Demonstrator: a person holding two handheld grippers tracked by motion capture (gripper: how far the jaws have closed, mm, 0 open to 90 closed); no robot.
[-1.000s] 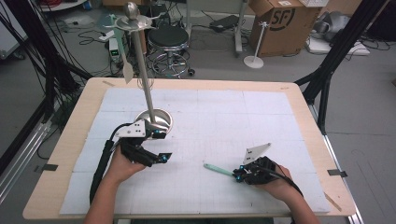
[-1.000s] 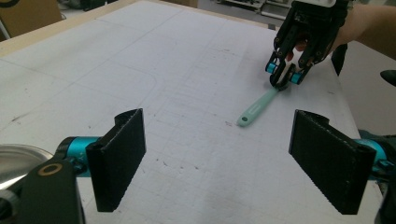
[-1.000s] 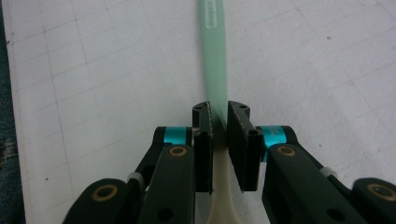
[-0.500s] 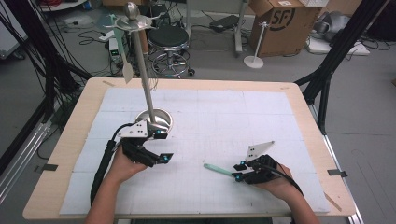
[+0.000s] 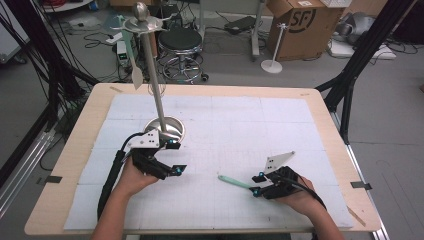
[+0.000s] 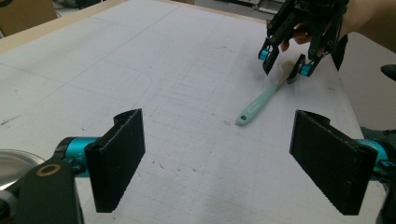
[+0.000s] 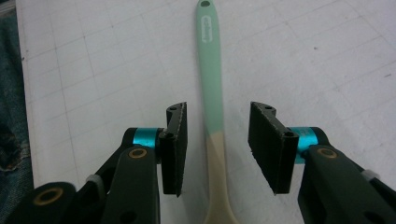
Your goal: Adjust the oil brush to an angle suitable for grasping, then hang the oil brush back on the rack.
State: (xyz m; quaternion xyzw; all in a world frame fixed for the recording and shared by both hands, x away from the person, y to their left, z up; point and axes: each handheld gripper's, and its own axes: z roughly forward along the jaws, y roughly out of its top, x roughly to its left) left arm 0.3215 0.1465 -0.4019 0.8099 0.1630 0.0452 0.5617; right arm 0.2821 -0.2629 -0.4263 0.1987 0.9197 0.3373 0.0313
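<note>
The right gripper (image 5: 256,185) has just been opening its jaws, and the mint-green spatula (image 5: 233,181) lies flat on the table mat (image 5: 240,125) between them, free of both pads. In the right gripper view the handle (image 7: 210,60) runs straight out ahead of the jaws, with a gap on either side where the green gives way to cream. To me this reads as a release: the utensil is set down and the hand is letting go.

The left gripper (image 5: 174,157) hangs with its jaws spread wide and nothing between them. Just beyond it stands the steel rack's round base (image 5: 167,127), and from its own view the spatula lies well ahead and to the right, with the right gripper (image 6: 285,58) over its far end.

What comes next, I judge, is either a clean withdrawal of the right hand straight back, so the pads don't drag the handle, or a fresh grip. A new grip would call for the jaws to close squarely across the narrow handle, low to the mat.

The spatula looks like smooth silicone, slim and rounded, with a small hanging hole at its tip. The pads are black, ribbed rubber blocks. The mat is white, gridded and lightly scuffed. The rack is polished metal, a thin upright pole (image 5: 152,70) with another pale utensil (image 5: 133,57) hanging from its top.
</note>
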